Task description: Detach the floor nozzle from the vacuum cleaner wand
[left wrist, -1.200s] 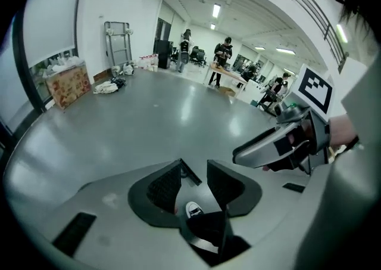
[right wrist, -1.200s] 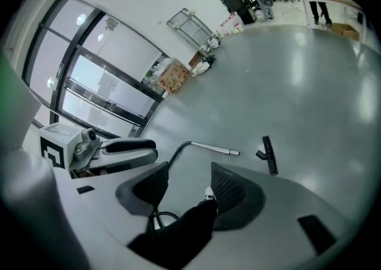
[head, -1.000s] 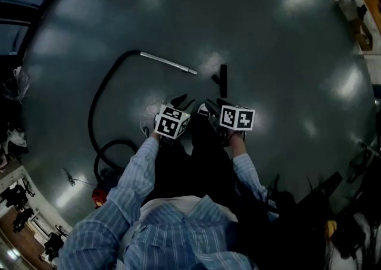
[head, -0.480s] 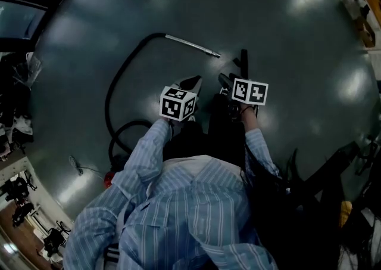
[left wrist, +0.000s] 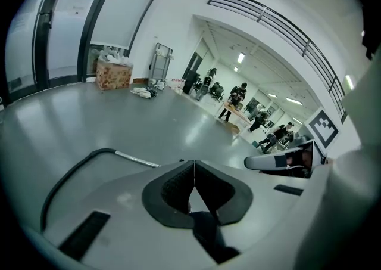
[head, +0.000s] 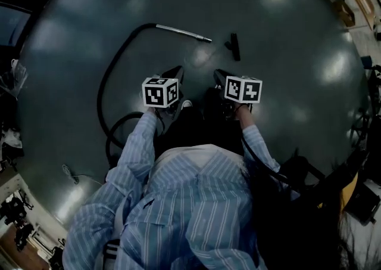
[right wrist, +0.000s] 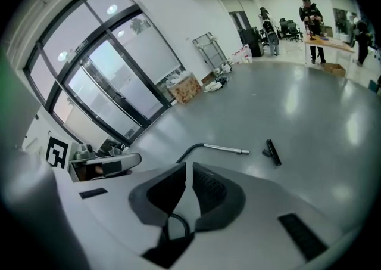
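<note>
open floor (head: 280, 30) ahead, hose (head: 108, 75) left, wand (head: 183, 32) and nozzle (head: 234, 46) beyond

My left gripper (head: 175, 73) and right gripper (head: 219, 75) hang side by side, angled downward. Both are on my side of the wand (head: 183, 32), near it but not touching. Both pairs of jaws have just snapped closed with nothing between them. My striped sleeves (head: 134, 155) reach forward, elbows bent.
</note>
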Tool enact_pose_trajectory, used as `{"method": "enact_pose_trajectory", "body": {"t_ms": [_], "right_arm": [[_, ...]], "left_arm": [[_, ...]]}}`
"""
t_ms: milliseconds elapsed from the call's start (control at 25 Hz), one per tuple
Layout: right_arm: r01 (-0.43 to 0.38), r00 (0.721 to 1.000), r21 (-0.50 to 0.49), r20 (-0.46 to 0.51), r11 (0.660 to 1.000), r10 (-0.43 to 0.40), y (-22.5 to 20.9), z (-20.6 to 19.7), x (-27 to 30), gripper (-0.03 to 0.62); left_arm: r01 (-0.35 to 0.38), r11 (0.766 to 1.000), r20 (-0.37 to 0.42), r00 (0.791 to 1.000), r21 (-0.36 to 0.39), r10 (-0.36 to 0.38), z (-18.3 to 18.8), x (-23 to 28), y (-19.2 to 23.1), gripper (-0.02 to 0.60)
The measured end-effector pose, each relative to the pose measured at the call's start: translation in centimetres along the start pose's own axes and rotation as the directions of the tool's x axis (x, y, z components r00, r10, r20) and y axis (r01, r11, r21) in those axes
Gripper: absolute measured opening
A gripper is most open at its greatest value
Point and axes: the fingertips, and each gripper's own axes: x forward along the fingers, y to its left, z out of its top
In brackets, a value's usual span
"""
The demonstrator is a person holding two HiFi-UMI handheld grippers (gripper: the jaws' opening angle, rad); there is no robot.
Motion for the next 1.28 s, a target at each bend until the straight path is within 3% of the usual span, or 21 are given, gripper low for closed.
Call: {"method": "enact_pose_trajectory", "body": {"t_ms": [200,440,560,720,960,1280], "right_arm": [[0.031,0.999,0.035,0.020,0.999,-0.031,-0.9,-2.4,-3.8,0.040],[0.019,1.000,0.060,0.017,0.998,-0.020,-1.7,-5.7,-7.7,0.040],[0.006,1.000,0.072,0.012,0.997,-0.007,-3.7,-7.7,-10.3,0.040],[-0.005,1.000,0.070,0.005,0.998,0.004,-6.7,-10.7,-14.4,0.040],[-0.053,0.999,0.007,-0.008,0.999,0.053,-9.3,-15.1,-20.1,0.040],[-0.132,0.990,-0.027,-0.051,0.991,0.130,-8.9,-19.5,-21.9,0.040]], "left_arm": [[0.023,1.000,0.023,0.999,-0.004,-0.023,-1.5,-1.2,-2.5,0.009],[0.039,0.993,0.006,0.999,0.110,-0.040,-3.2,-2.2,-7.9,0.009],[0.042,0.990,0.012,0.999,0.131,-0.044,-4.5,-2.2,-12.0,0.009],[0.032,0.994,0.051,0.998,0.104,-0.037,-6.7,-2.5,-17.6,0.009],[-0.050,0.998,0.121,0.992,0.027,0.047,-12.1,-5.1,-24.1,0.009],[-0.124,0.992,0.131,0.984,-0.008,0.124,-17.5,-8.0,-27.1,0.009]]}}
